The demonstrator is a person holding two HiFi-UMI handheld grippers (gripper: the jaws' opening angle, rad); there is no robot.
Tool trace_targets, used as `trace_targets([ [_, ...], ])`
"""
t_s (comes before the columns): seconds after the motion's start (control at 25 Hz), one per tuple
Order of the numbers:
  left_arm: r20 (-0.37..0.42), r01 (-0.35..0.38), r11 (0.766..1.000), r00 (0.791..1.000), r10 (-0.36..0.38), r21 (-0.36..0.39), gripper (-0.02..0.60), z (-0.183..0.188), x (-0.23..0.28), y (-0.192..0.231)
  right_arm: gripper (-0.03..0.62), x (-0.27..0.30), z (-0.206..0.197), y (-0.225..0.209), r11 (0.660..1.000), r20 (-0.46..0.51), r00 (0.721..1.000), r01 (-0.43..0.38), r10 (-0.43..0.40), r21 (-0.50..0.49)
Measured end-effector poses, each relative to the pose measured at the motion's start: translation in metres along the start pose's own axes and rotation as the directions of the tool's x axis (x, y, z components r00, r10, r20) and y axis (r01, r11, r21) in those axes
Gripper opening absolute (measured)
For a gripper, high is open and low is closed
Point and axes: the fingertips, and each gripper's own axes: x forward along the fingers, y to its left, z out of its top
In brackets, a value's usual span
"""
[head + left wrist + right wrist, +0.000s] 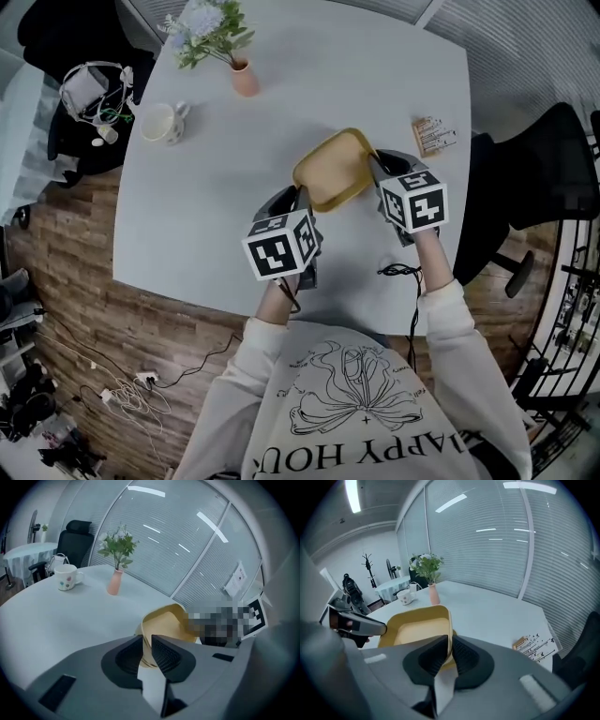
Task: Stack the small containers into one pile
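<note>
A yellow rectangular container (pixel 333 169) hangs tilted just above the white table (pixel 216 216), held from both sides. My left gripper (pixel 302 199) is shut on its left rim, and in the left gripper view the thin yellow wall (pixel 164 627) runs between the two dark pads of that gripper (pixel 146 645). My right gripper (pixel 373 165) is shut on the opposite rim. In the right gripper view the container (pixel 412 627) opens toward the camera, with its edge pinched by this gripper (pixel 450 646). I cannot tell whether other containers are nested inside it.
A pink vase with flowers (pixel 244 75) and a white mug (pixel 161 122) stand at the table's far left. A small printed packet (pixel 433 136) lies near the right edge. A black chair (pixel 548 169) stands to the right; another chair with headphones (pixel 89 94) stands far left.
</note>
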Motion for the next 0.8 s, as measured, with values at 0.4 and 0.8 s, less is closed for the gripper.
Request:
trace_targets([
  [0.4,-0.16,0.044,0.998,0.986,-0.052,-0.054,0.069,-0.024,0.04,0.002,0.031,0.046,-0.018,-0.027,1.0,-0.179,0.984,-0.017,0.017,0.0],
  [0.8,-0.19,0.05,0.996,0.98,-0.064,-0.078,0.128,-0.035,0.057,0.013,0.141,0.079,-0.035,-0.025,1.0,-0.269,0.963,-0.004,0.005,0.004],
])
